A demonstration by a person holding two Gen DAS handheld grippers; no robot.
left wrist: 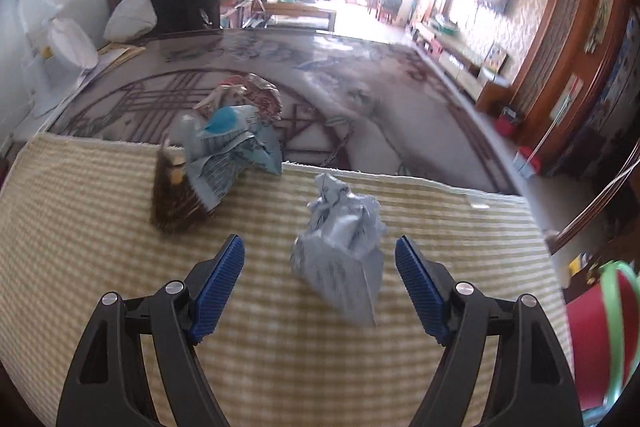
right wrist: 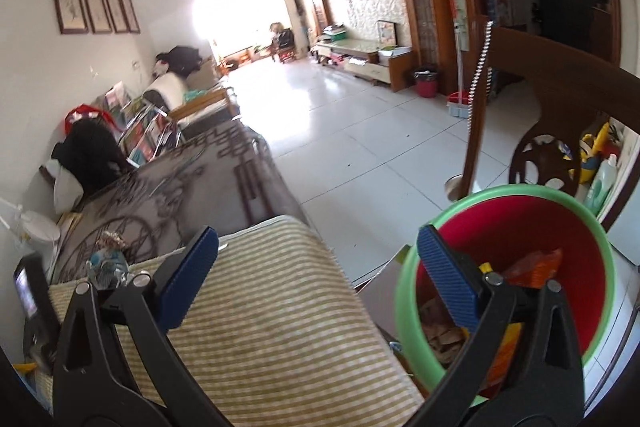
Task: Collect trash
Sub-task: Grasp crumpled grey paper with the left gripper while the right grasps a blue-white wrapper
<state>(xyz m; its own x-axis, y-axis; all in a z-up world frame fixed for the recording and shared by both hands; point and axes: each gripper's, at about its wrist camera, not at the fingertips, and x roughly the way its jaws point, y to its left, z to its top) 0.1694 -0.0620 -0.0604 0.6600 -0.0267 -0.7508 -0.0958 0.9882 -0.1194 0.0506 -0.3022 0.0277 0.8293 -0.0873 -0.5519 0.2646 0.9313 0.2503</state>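
Note:
In the left wrist view a crumpled grey-white wrapper (left wrist: 340, 247) lies on a yellow striped cloth (left wrist: 100, 247), just ahead of and between the open fingers of my left gripper (left wrist: 320, 255), apart from both pads. A blue-white wrapper (left wrist: 232, 147) and a brown packet (left wrist: 176, 195) lie further back left, with a crumpled colourful wrapper (left wrist: 252, 95) behind. My right gripper (right wrist: 316, 251) is open and empty, its right finger over a red bin with a green rim (right wrist: 404, 307) holding several orange and brown wrappers (right wrist: 532, 267).
The cloth (right wrist: 260, 307) covers the near end of a patterned glass table (left wrist: 360, 87). The bin's rim also shows at the right edge of the left wrist view (left wrist: 616, 303). A wooden chair (right wrist: 560, 99) stands behind the bin. White tiled floor (right wrist: 360, 127) lies beyond.

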